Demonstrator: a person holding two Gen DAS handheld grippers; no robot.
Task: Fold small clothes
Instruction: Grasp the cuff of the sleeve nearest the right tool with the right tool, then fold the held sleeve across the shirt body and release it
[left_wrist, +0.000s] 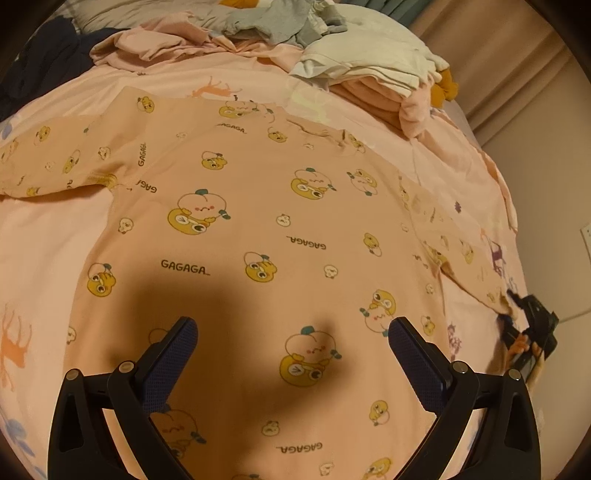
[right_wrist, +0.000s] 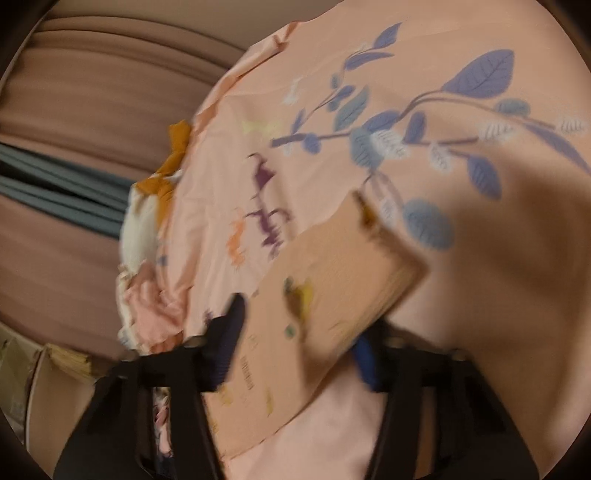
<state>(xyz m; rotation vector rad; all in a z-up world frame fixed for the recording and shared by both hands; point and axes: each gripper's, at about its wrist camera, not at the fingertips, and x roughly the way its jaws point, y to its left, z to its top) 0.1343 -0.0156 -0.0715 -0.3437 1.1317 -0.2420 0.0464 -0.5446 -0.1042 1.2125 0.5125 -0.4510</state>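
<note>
Peach printed shirt is lying flat on the bed; left claw is hovering wide, right claw is gripping one sleeve. Two clothes piles are sitting behind.

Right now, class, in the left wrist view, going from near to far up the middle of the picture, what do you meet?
Left gripper, jaws open → peach cartoon-print shirt spread flat → pink bedsheet → crumpled pink garment → grey garment at the far edge.
</note>
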